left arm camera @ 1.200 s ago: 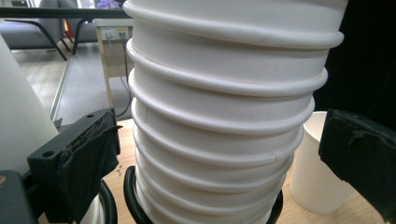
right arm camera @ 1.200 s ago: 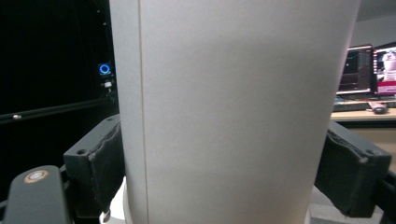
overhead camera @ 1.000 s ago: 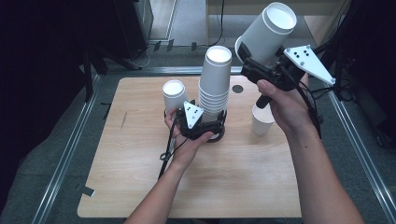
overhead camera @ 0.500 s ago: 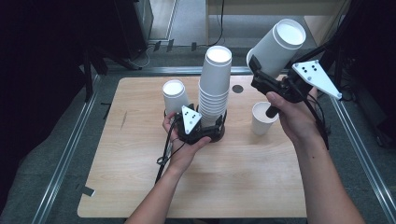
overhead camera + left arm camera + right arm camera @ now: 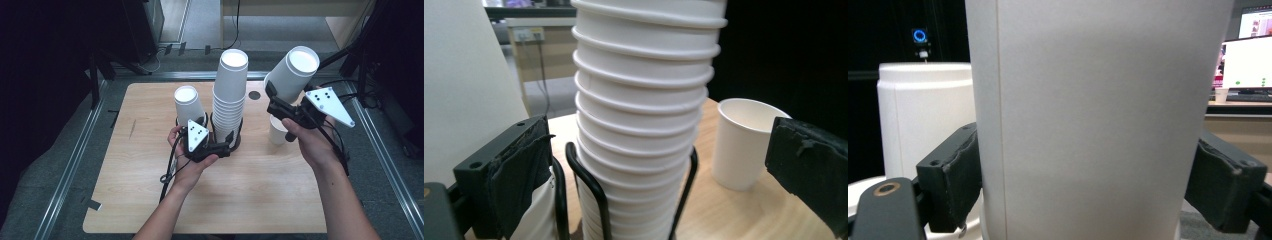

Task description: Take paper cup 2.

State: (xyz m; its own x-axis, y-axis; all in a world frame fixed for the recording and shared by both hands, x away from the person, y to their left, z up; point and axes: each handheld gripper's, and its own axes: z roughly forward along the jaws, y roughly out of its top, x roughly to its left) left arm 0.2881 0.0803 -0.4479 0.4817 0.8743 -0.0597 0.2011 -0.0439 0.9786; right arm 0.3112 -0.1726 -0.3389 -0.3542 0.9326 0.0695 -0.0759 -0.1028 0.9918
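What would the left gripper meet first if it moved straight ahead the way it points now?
Most likely the tall stack of paper cups in its wire holder, straight ahead between the open jaws of the left gripper; depth is hard to judge.

i count two grippers, one in each of my hands: the left gripper (image 5: 227, 145) and the right gripper (image 5: 272, 100). there is one tall stack of nested paper cups (image 5: 230, 97) in a black wire holder (image 5: 235, 142) toward the table's (image 5: 125, 200) far edge; its cups are too tightly nested to count exactly. i count three single paper cups: one inverted left of the stack (image 5: 187, 102), one upright near the right edge (image 5: 277, 132), one between the right gripper's pads (image 5: 292, 72).
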